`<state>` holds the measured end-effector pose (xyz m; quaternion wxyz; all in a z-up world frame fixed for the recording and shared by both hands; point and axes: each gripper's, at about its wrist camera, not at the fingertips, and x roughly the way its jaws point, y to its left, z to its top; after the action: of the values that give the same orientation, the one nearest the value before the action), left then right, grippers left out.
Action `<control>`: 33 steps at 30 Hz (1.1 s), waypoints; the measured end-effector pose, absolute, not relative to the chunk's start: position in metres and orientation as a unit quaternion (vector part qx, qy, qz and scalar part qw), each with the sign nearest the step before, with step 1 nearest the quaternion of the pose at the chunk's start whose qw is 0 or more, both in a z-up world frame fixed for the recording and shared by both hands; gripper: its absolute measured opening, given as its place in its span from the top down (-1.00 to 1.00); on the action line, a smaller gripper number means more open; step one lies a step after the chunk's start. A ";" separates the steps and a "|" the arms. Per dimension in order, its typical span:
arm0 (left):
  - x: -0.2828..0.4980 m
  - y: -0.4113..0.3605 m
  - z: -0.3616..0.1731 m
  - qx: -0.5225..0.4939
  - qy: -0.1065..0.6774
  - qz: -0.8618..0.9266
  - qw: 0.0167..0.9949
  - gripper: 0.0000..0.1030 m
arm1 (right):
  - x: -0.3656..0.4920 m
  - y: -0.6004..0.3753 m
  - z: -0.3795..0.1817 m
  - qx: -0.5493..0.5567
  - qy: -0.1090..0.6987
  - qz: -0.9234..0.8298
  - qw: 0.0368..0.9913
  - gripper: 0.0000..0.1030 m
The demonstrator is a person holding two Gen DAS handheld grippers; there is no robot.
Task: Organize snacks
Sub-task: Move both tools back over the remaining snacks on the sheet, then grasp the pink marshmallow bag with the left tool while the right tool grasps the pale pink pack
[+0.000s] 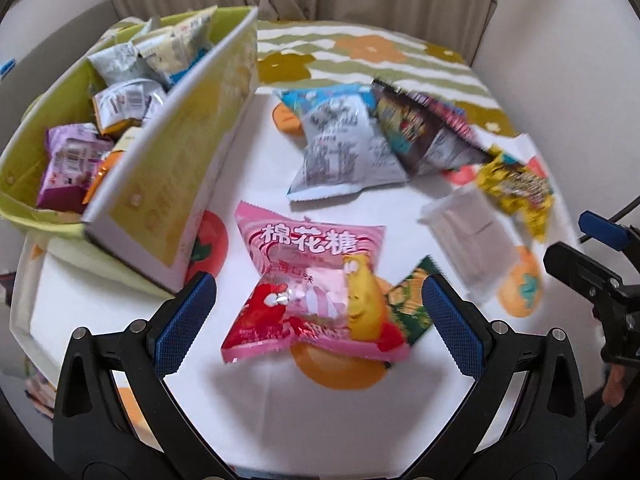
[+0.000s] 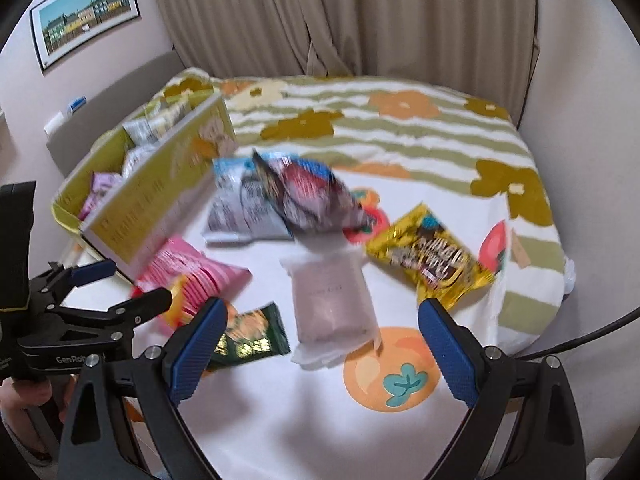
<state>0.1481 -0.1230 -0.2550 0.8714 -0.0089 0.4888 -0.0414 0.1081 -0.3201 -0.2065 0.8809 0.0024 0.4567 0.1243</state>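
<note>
Snacks lie scattered over the fruit-print tablecloth, and some are already packed in the green box at the upper left of the left wrist view. Low in that frame's centre sits the pink marshmallow packet, lying over the edge of a small green packet. Above it is the grey-white bag, with a dark foil bag leaning on its right side. At the right are a clear pale packet and, touching its upper corner, a yellow candy bag.

The left gripper has its jaws spread wide on either side of the pink packet and holds nothing; how near the pads are to the packet I cannot tell. The right gripper is likewise wide open and empty, aimed at the clear pale packet in the middle of its own view.

Risks, as I judge them: closing on the pink packet could catch the green one too, since they overlap. Slack, puffy wrappers may slip or crumple under the pads. The two grippers work close together and could bump. A packet swung toward the box might clip its tall near wall and drop outside
</note>
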 end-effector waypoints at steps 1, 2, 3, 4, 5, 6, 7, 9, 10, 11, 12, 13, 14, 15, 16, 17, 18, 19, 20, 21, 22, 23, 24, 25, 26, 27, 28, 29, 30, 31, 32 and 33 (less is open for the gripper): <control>0.151 -0.124 -0.260 -0.004 0.490 -0.038 0.871 -0.98 | 0.111 -0.320 -0.214 0.002 0.461 0.126 0.878 -0.85; 0.154 -0.124 -0.266 0.001 0.490 -0.033 0.871 -0.98 | 0.112 -0.319 -0.220 0.001 0.464 0.127 0.877 -0.85; 0.156 -0.123 -0.269 0.001 0.491 -0.032 0.870 -0.98 | 0.114 -0.318 -0.227 -0.001 0.471 0.129 0.873 -0.85; 0.158 -0.122 -0.273 0.000 0.492 -0.030 0.870 -0.98 | 0.116 -0.318 -0.232 -0.002 0.475 0.130 0.871 -0.85; 0.160 -0.121 -0.275 -0.001 0.494 -0.028 0.869 -0.98 | 0.118 -0.317 -0.238 -0.003 0.478 0.131 0.869 -0.85; 0.162 -0.120 -0.279 -0.004 0.496 -0.028 0.868 -0.98 | 0.120 -0.316 -0.242 -0.004 0.480 0.133 0.867 -0.85; 0.164 -0.119 -0.283 -0.005 0.499 -0.028 0.866 -0.98 | 0.123 -0.315 -0.248 -0.007 0.486 0.137 0.863 -0.85; 0.166 -0.118 -0.290 -0.010 0.505 -0.030 0.862 -0.98 | 0.127 -0.312 -0.256 -0.016 0.490 0.136 0.861 -0.85; 0.167 -0.117 -0.293 -0.014 0.508 -0.032 0.860 -0.97 | 0.129 -0.311 -0.260 -0.019 0.492 0.137 0.859 -0.85; 0.168 -0.116 -0.296 -0.018 0.511 -0.034 0.859 -0.94 | 0.131 -0.310 -0.263 -0.021 0.494 0.137 0.858 -0.85; 0.169 -0.116 -0.298 -0.024 0.514 -0.036 0.857 -0.92 | 0.133 -0.309 -0.266 -0.022 0.496 0.137 0.857 -0.85; 0.169 -0.115 -0.301 -0.028 0.516 -0.038 0.855 -0.82 | 0.134 -0.309 -0.269 -0.022 0.497 0.138 0.856 -0.85; 0.169 -0.115 -0.304 -0.032 0.520 -0.041 0.852 -0.80 | 0.136 -0.309 -0.271 -0.023 0.496 0.139 0.857 -0.85; 0.169 -0.114 -0.306 -0.037 0.522 -0.044 0.851 -0.80 | 0.137 -0.308 -0.273 -0.026 0.497 0.139 0.856 -0.85; 0.168 -0.113 -0.307 -0.041 0.522 -0.046 0.851 -0.76 | 0.138 -0.308 -0.275 -0.030 0.498 0.138 0.855 -0.85; 0.167 -0.111 -0.309 -0.047 0.524 -0.049 0.849 -0.70 | 0.139 -0.307 -0.277 -0.034 0.499 0.138 0.855 -0.85; 0.167 -0.110 -0.310 -0.050 0.526 -0.050 0.847 -0.65 | 0.140 -0.306 -0.279 -0.038 0.499 0.140 0.854 -0.85; 0.167 -0.109 -0.311 -0.053 0.527 -0.050 0.847 -0.54 | 0.140 -0.305 -0.279 -0.040 0.498 0.142 0.855 -0.84; 0.165 -0.108 -0.312 -0.055 0.528 -0.049 0.846 -0.47 | 0.141 -0.305 -0.281 -0.043 0.496 0.145 0.855 -0.84; 0.164 -0.107 -0.312 -0.056 0.529 -0.048 0.846 -0.45 | 0.141 -0.303 -0.282 -0.046 0.495 0.147 0.855 -0.84; 0.163 -0.107 -0.312 -0.055 0.529 -0.047 0.846 -0.43 | 0.142 -0.303 -0.282 -0.048 0.495 0.148 0.855 -0.83; 0.162 -0.107 -0.311 -0.053 0.529 -0.046 0.845 -0.41 | 0.142 -0.302 -0.283 -0.050 0.494 0.150 0.855 -0.81; 0.161 -0.107 -0.310 -0.050 0.530 -0.046 0.845 -0.40 | 0.143 -0.301 -0.284 -0.051 0.494 0.151 0.855 -0.79; 0.160 -0.108 -0.310 -0.047 0.530 -0.047 0.845 -0.39 | 0.142 -0.300 -0.284 -0.052 0.494 0.153 0.854 -0.77; 0.160 -0.109 -0.310 -0.044 0.531 -0.047 0.845 -0.39 | 0.143 -0.299 -0.285 -0.055 0.495 0.152 0.854 -0.75; 0.159 -0.110 -0.309 -0.040 0.532 -0.047 0.845 -0.39 | 0.144 -0.298 -0.287 -0.056 0.495 0.153 0.854 -0.72; 0.158 -0.108 -0.307 -0.038 0.532 -0.047 0.845 -0.39 | 0.145 -0.297 -0.288 -0.059 0.497 0.154 0.852 -0.66; 0.157 -0.109 -0.306 -0.036 0.531 -0.045 0.845 -0.39 | 0.146 -0.297 -0.288 -0.060 0.498 0.153 0.851 -0.65; 0.155 -0.108 -0.305 -0.036 0.530 -0.044 0.846 -0.39 | 0.147 -0.296 -0.289 -0.061 0.498 0.153 0.851 -0.65; 0.154 -0.107 -0.304 -0.036 0.529 -0.042 0.847 -0.39 | 0.148 -0.295 -0.289 -0.062 0.498 0.153 0.851 -0.64; 0.153 -0.107 -0.304 -0.036 0.529 -0.041 0.847 -0.39 | 0.150 -0.295 -0.290 -0.062 0.498 0.153 0.851 -0.61; 0.153 -0.107 -0.304 -0.038 0.529 -0.040 0.847 -0.39 | 0.151 -0.295 -0.290 -0.062 0.498 0.154 0.851 -0.59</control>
<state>0.1526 -0.1073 -0.3036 0.8466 -0.0377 0.5294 -0.0400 0.1508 -0.2946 -0.2903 0.8513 -0.0618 0.4978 0.1536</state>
